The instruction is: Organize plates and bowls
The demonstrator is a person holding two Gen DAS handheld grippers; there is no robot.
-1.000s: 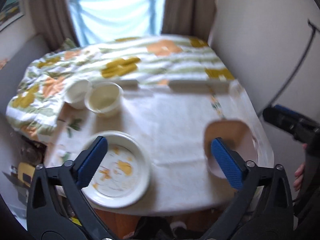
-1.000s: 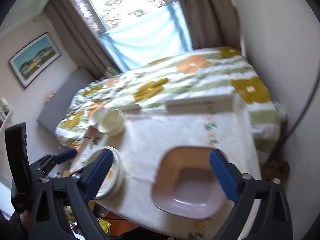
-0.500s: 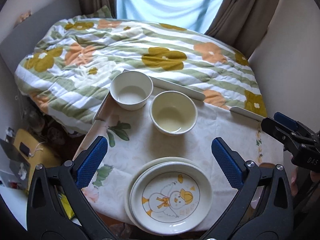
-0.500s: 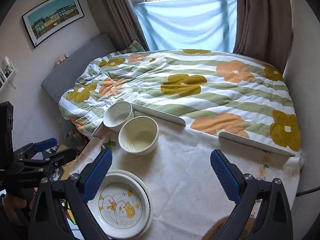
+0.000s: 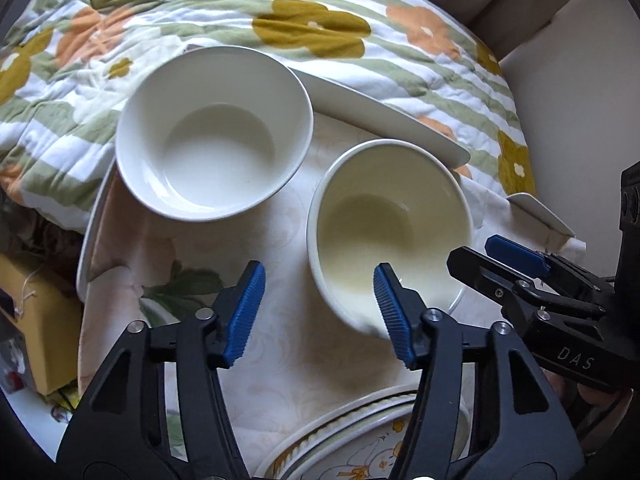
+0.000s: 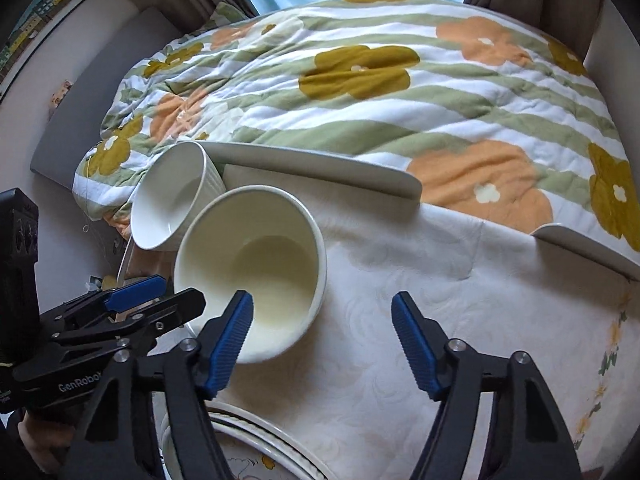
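Note:
A white bowl and a cream bowl stand side by side on the table. The cream bowl also shows in the right wrist view, with the white bowl behind it. My left gripper is open, its right finger at the cream bowl's near rim. My right gripper is open, its left finger over the cream bowl's near rim. A stack of plates with a duck picture lies at the near edge and also shows in the right wrist view.
The table has a cream patterned cloth and a white raised rim. A flowered quilt covers the bed behind it. A yellow box sits below the table's left edge.
Both grippers have dropped lower and moved in close to the two bowls. Both stand less wide open than before. The pink square plate is out of view now.

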